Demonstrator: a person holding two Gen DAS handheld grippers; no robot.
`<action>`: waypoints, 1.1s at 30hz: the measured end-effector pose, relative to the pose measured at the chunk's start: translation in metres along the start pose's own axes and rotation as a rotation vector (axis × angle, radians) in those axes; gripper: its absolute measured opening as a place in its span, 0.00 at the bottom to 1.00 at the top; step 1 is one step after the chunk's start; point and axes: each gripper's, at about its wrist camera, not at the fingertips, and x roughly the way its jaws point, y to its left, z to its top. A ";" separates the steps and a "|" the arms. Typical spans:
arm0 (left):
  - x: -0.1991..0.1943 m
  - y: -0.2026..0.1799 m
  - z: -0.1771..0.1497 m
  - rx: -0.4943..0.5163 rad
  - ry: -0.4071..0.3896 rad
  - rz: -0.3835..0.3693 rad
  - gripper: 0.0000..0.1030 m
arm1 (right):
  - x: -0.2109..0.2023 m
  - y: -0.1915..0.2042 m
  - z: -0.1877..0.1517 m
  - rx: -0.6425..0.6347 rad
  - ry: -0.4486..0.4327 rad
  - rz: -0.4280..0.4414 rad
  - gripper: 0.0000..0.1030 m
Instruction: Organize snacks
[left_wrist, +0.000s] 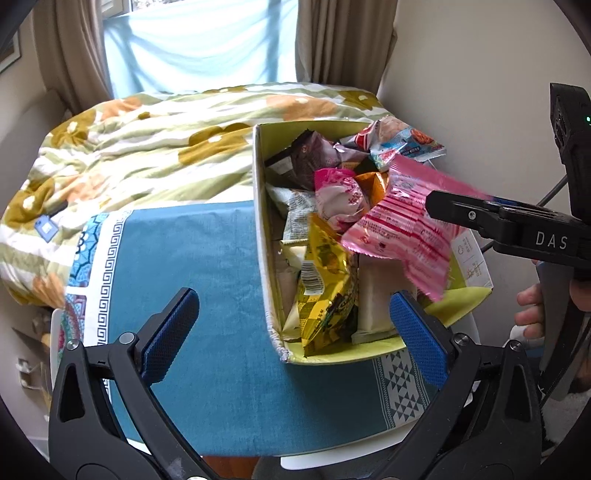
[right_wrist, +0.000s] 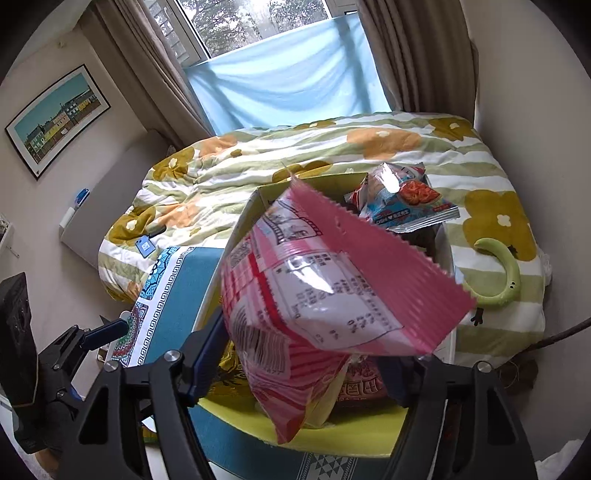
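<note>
A yellow-green cardboard box (left_wrist: 258, 206) stands on the blue cloth, packed with snack packets. Among them are a yellow bag (left_wrist: 325, 295), a round pink bag (left_wrist: 340, 195) and a blue-and-red packet (left_wrist: 402, 142) on top at the far end. A large pink striped bag (left_wrist: 402, 236) hangs tilted and blurred over the box. It sits between the fingers of my right gripper (right_wrist: 306, 354), whose jaws stand wider than the bag (right_wrist: 314, 288), with a gap on the right side. My left gripper (left_wrist: 295, 299) is wide open and empty, over the box's near-left corner.
The blue cloth (left_wrist: 207, 295) covers a small table in front of a bed with a floral quilt (left_wrist: 147, 147). A green ring-shaped toy (right_wrist: 506, 273) lies on the quilt right of the box. A wall is close on the right. A hand (left_wrist: 532, 306) holds the right gripper.
</note>
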 end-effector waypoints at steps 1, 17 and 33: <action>-0.001 0.001 -0.002 -0.001 0.000 0.002 0.99 | 0.003 -0.001 -0.001 0.002 0.008 -0.029 0.89; -0.066 0.033 -0.020 0.021 -0.103 -0.017 0.99 | -0.057 0.024 -0.041 0.031 -0.146 -0.233 0.97; -0.230 0.086 -0.086 0.000 -0.401 0.075 0.99 | -0.158 0.161 -0.105 -0.073 -0.357 -0.354 0.99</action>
